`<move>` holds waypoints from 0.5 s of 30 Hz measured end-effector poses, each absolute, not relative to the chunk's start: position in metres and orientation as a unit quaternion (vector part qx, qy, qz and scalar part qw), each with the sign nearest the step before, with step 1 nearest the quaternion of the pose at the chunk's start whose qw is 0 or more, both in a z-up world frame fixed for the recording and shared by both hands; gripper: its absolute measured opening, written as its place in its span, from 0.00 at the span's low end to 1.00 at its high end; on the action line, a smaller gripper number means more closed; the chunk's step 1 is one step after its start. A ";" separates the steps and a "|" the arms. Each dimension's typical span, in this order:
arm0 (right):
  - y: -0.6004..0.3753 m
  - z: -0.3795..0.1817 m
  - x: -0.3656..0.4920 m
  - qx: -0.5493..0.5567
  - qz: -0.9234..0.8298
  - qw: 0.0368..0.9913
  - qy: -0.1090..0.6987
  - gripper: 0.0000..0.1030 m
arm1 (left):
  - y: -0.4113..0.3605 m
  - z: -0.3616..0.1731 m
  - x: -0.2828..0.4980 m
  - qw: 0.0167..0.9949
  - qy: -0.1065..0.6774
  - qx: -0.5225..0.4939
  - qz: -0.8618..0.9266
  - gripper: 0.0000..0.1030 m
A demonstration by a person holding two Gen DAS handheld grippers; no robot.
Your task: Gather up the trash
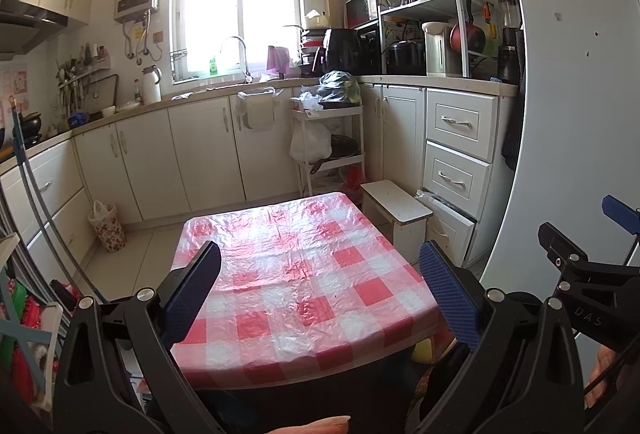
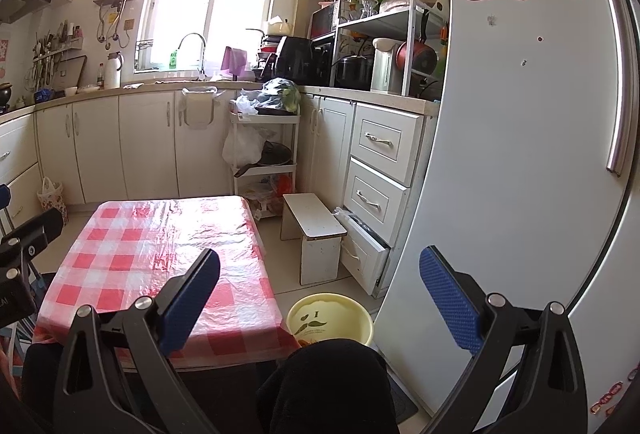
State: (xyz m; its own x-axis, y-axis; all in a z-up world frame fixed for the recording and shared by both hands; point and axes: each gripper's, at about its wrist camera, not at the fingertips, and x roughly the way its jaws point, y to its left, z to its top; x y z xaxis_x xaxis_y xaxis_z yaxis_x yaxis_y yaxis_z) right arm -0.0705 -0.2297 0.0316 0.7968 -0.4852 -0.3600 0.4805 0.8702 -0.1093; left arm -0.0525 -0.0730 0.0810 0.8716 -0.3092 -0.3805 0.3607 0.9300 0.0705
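A low table with a red-and-white checked plastic cover (image 1: 296, 274) stands in front of me; it also shows in the right wrist view (image 2: 160, 250). I see no loose trash on it. A yellow waste bin (image 2: 330, 320) stands on the floor by the table's right corner, next to the fridge; only a sliver of this bin (image 1: 422, 350) shows in the left wrist view. My left gripper (image 1: 320, 290) is open and empty above the table's near half. My right gripper (image 2: 320, 298) is open and empty above the bin and the table's right edge.
A white fridge (image 2: 520, 154) rises at the right. A small white stool (image 2: 316, 230) stands beyond the bin. A white trolley (image 2: 264, 142) with bags stands by the cabinets. A floral bin (image 1: 107, 226) stands at the left cabinets. My dark knee (image 2: 328, 386) is below.
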 end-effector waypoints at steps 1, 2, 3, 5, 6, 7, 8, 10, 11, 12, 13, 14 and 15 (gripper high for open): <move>-0.230 0.032 -0.070 -0.006 -0.254 0.948 0.192 0.93 | -0.073 0.081 -0.053 0.965 0.184 0.069 -0.173 0.93; -0.230 0.032 -0.070 -0.007 -0.253 0.948 0.192 0.93 | -0.073 0.082 -0.054 0.965 0.183 0.069 -0.173 0.93; -0.230 0.031 -0.070 -0.007 -0.253 0.948 0.193 0.93 | -0.072 0.082 -0.054 0.966 0.182 0.070 -0.173 0.93; -0.231 0.031 -0.070 -0.006 -0.253 0.948 0.193 0.93 | -0.073 0.082 -0.056 0.966 0.180 0.072 -0.173 0.93; -0.231 0.032 -0.069 -0.006 -0.252 0.948 0.193 0.93 | -0.073 0.082 -0.057 0.966 0.178 0.074 -0.173 0.93; -0.231 0.031 -0.069 -0.006 -0.253 0.948 0.192 0.93 | -0.073 0.083 -0.057 0.966 0.177 0.076 -0.173 0.93; -0.230 0.032 -0.070 -0.007 -0.252 0.948 0.192 0.93 | -0.074 0.083 -0.058 0.966 0.177 0.077 -0.173 0.93; -0.230 0.031 -0.069 -0.006 -0.251 0.949 0.191 0.93 | -0.074 0.083 -0.057 0.965 0.178 0.076 -0.177 0.93; -0.230 0.031 -0.069 -0.007 -0.251 0.949 0.191 0.93 | -0.073 0.083 -0.057 0.965 0.179 0.074 -0.178 0.93; -0.230 0.031 -0.069 -0.006 -0.250 0.949 0.191 0.93 | -0.072 0.084 -0.056 0.965 0.179 0.071 -0.181 0.93; -0.230 0.031 -0.069 -0.005 -0.249 0.949 0.191 0.93 | -0.071 0.084 -0.057 0.965 0.177 0.065 -0.185 0.93; -0.230 0.031 -0.070 -0.004 -0.248 0.950 0.191 0.93 | -0.068 0.085 -0.058 0.965 0.173 0.058 -0.187 0.93; -0.230 0.030 -0.070 -0.003 -0.247 0.950 0.189 0.93 | -0.067 0.085 -0.059 0.966 0.172 0.056 -0.186 0.93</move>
